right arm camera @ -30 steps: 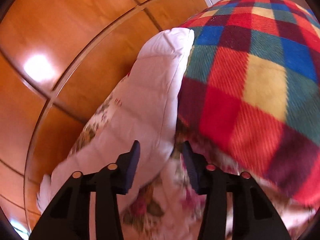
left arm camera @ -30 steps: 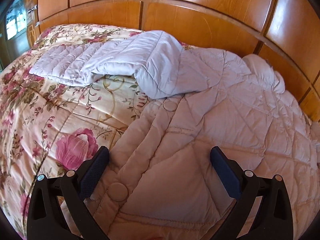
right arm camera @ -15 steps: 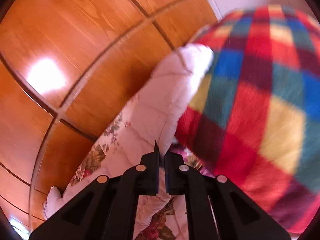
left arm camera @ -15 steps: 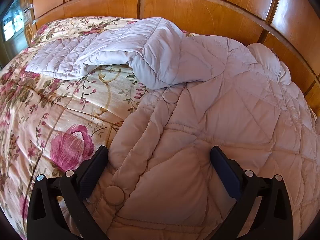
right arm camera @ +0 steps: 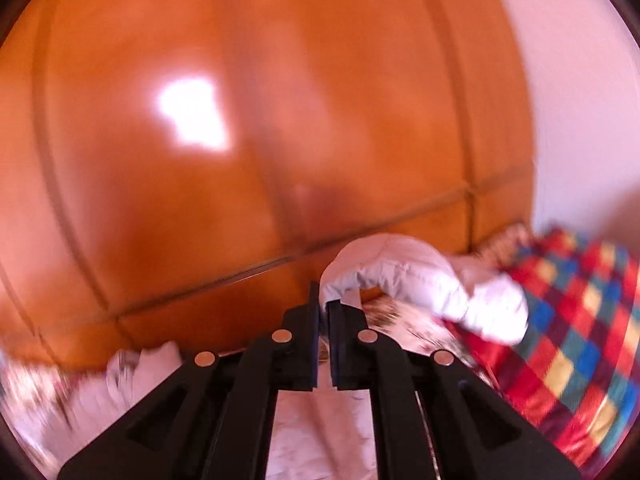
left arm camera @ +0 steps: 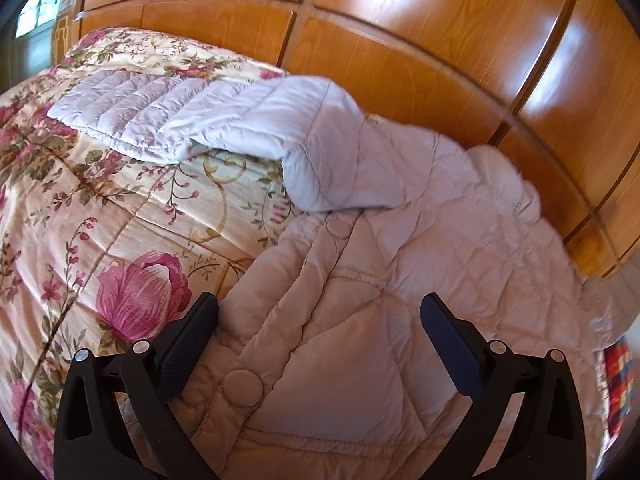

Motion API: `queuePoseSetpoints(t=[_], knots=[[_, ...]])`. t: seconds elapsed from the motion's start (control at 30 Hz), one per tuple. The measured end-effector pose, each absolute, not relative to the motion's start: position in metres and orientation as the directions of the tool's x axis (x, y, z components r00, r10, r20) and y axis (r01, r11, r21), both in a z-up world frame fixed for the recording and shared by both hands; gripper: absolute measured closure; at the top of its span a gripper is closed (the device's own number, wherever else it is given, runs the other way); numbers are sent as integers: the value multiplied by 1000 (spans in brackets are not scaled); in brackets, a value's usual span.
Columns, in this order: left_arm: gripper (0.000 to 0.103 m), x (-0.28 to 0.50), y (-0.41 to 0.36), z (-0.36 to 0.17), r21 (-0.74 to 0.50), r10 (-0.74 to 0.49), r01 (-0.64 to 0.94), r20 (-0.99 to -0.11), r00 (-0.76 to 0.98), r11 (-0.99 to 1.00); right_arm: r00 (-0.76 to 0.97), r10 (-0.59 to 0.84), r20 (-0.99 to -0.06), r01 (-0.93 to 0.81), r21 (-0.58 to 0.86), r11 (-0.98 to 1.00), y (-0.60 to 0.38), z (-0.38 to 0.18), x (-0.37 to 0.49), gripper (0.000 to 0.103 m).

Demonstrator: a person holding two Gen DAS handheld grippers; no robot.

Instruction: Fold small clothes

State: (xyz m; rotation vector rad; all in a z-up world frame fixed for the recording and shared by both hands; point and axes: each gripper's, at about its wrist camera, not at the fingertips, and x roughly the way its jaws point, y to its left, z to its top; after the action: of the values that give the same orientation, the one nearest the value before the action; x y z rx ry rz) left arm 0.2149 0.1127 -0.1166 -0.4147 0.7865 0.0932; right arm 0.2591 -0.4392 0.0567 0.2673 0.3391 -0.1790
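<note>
- Your left hand-held gripper (left arm camera: 318, 320) is spread wide, with one finger on each side of the lower front of the quilted jacket (left arm camera: 400, 264). The fingers are low over the cloth, but you cannot tell if they touch it.
- The jacket is pale pink and lies on the bed, over the floral bedspread (left arm camera: 80, 208). Its front is up, and two round buttons show along the closing, one (left arm camera: 243, 387) just in front of your left gripper and one (left arm camera: 337, 227) farther up.
- One sleeve (left arm camera: 192, 116) lies out to the left across the bedspread, with the pale lining side showing.
- Your right hand-held gripper (right arm camera: 324, 304) is pressed together and pinches the other sleeve (right arm camera: 408, 276) of the jacket. The sleeve rises from the fingers and bends over to the right. Its end hangs near the checked blanket (right arm camera: 580, 320).
- The right wrist view is blurred, so fine details there are not clear.
- Behind the bed stand wooden panels (left arm camera: 400, 40), shiny with light spots on them.
- A small part of the checked blanket (left arm camera: 620, 384) shows also at the right edge of the left wrist view, beside the jacket.
</note>
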Motion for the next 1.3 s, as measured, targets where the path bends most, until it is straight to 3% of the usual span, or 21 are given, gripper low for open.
queuePoseSetpoints(t=[0.2,0.33,0.47,0.57,0.63,0.7,0.8,0.9,1.03,1.1,1.2,1.3], knots=[[3,210,117,-115,-382,-104,-219,-668,737,898,923,-35,-383,26,-30,999,-294,35,278,100],[3,209,119,-115,-398,-115,-215,-660,742,892,875,57,-480,-130,-119,984,-208,-10,288,100],[3,209,119,-116,-403,-121,-215,-662,740,890,737,148,-660,-267,-82,960,-155,-69,301,95],[3,208,119,-117,-406,-125,-215,-664,737,888,611,219,-761,-297,36,954,-141,-98,299,79],[3,209,120,-117,-407,-127,-214,-664,737,888,596,290,-749,-326,104,940,-148,-94,289,55],[3,210,120,-117,-403,-125,-219,-672,730,889,590,383,-711,-353,199,914,-162,-82,276,39],[3,214,117,-110,-380,-106,-242,-699,707,893,613,472,-633,-319,349,881,-202,-69,252,38],[3,211,106,-85,-405,-118,-219,-660,742,888,648,508,-567,-224,496,839,-247,-70,237,39],[3,225,58,-50,-379,-220,-44,-623,751,924,697,504,-511,1,703,711,-321,-95,238,48],[3,240,28,-41,-352,-284,67,-613,737,934,731,498,-466,89,789,608,-356,-112,238,48],[3,275,-4,-46,-315,-323,146,-635,702,938,784,488,-384,121,865,487,-390,-129,237,49],[3,314,-13,-70,-306,-288,86,-713,640,948,808,482,-339,127,899,418,-412,-141,235,50]])
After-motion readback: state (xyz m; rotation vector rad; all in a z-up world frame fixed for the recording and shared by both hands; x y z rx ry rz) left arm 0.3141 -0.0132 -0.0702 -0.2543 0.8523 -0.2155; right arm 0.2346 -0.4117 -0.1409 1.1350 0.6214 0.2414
